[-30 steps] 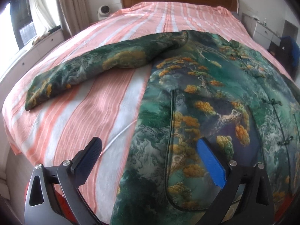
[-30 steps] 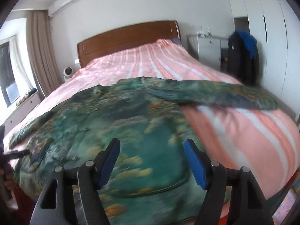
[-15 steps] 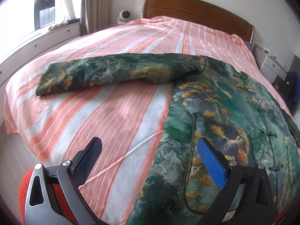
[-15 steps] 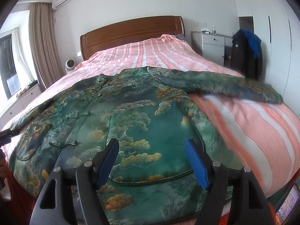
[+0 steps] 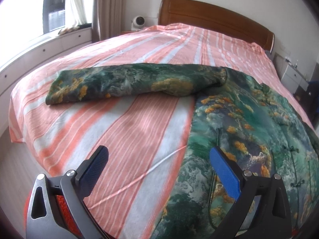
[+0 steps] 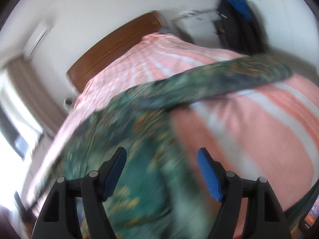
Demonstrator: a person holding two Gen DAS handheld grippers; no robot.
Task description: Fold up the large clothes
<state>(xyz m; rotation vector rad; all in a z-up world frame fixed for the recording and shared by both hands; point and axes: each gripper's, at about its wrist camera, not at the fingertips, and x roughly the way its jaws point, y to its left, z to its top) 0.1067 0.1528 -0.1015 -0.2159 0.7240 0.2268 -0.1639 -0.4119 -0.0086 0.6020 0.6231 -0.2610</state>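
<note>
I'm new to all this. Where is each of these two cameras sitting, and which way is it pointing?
Left wrist view: rides the left gripper, near the bed's foot, facing the headboard and one jacket sleeve; its open fingers show.
Right wrist view: rides the right gripper, tilted and blurred, facing the other sleeve; its open fingers show.
Shared: the green jacket, striped bed, headboard.

Daylight floods in from the window [image 5: 53, 10] at upper left, overexposed. My left view is sharp; my right view is smeared by motion blur. Both bend and darken at the edges.
</note>
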